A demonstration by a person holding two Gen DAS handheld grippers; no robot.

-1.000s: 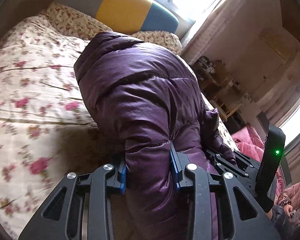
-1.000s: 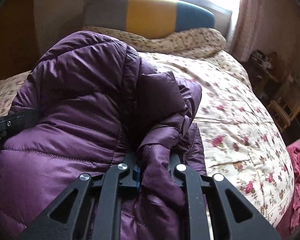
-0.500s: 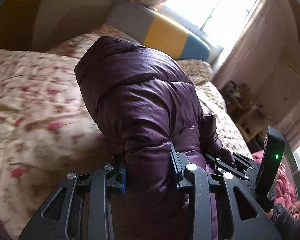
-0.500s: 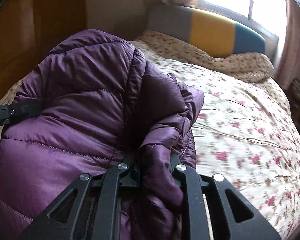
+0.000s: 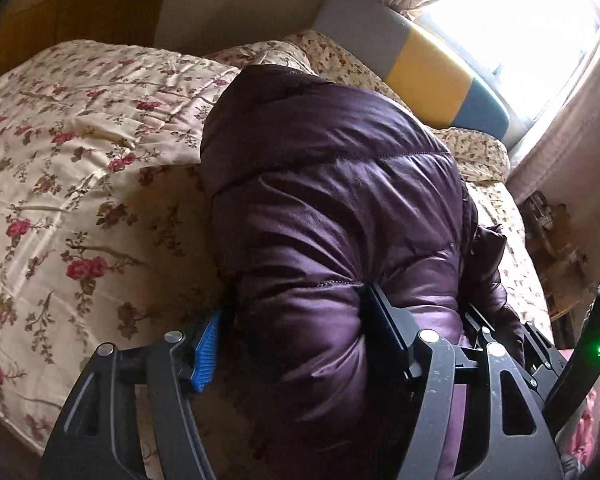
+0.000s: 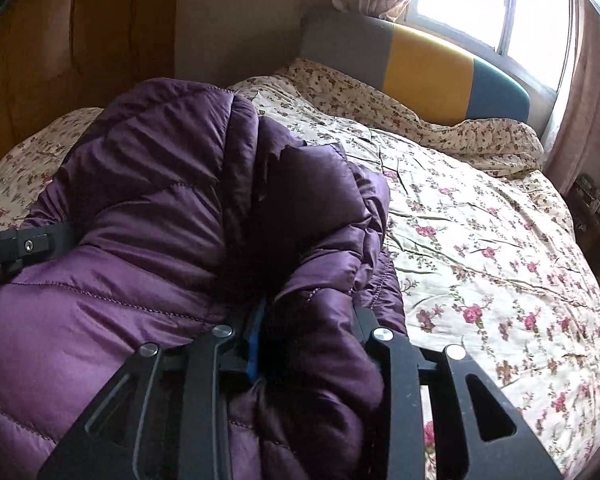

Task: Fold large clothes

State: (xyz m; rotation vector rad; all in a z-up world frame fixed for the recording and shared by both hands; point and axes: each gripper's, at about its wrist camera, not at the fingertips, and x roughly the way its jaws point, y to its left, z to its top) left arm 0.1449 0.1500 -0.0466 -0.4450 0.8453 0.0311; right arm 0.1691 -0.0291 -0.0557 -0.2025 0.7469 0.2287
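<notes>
A purple puffer jacket [image 5: 332, 208] lies bunched on the floral bedspread [image 5: 68, 168]. My left gripper [image 5: 292, 328] has its jaws spread wide, with a fold of the jacket lying loosely between them; the blue left pad stands apart from the cloth. In the right wrist view the jacket [image 6: 148, 224] fills the left half. My right gripper [image 6: 308, 332] also stands wide, with a bunched fold between the fingers. The left gripper's black body [image 6: 16, 246] shows at the left edge there.
The bed has a grey, yellow and teal headboard [image 6: 428, 64] under a bright window [image 6: 492, 4]. A wooden wardrobe [image 6: 72, 40] stands to the left. A floral pillow [image 6: 480, 136] lies at the head. Shelves with clutter [image 5: 552, 216] stand by the bed's right side.
Both grippers' jaws have spread apart from their tight hold on the jacket. Both views have swung left, toward the wardrobe side.
</notes>
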